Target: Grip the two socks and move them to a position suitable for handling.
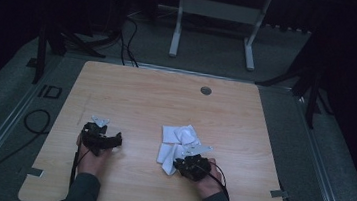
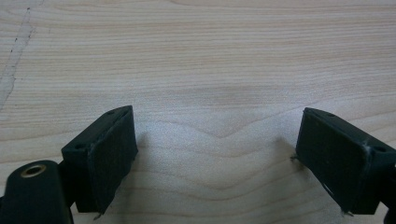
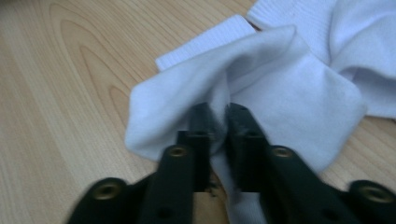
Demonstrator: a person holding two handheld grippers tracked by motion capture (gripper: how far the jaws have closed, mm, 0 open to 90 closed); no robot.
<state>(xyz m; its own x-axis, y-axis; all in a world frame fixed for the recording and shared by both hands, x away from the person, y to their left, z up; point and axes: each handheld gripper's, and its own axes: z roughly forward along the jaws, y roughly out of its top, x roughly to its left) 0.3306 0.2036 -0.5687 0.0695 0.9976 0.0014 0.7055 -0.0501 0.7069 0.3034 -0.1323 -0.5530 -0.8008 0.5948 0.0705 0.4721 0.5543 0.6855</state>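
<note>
A white sock [image 1: 176, 143] lies crumpled near the middle of the wooden table [image 1: 166, 99]. My right gripper [image 1: 185, 162] sits at its near edge. In the right gripper view the white sock [image 3: 280, 79] bunches up in a fold, and my right gripper [image 3: 219, 116] has its jaws pinched on that fold, the cloth caught between the pads. My left gripper [image 1: 99, 131] rests on the table to the left, apart from the sock. My left gripper [image 2: 215, 154] stands open over bare wood in the left gripper view, nothing between its jaws.
A round grommet hole [image 1: 206, 90] sits near the table's far edge. Tape tabs [image 1: 34, 172] mark the near corners. A white desk frame [image 1: 215, 19] stands on the floor beyond the table, and cables [image 1: 38, 121] lie at the left.
</note>
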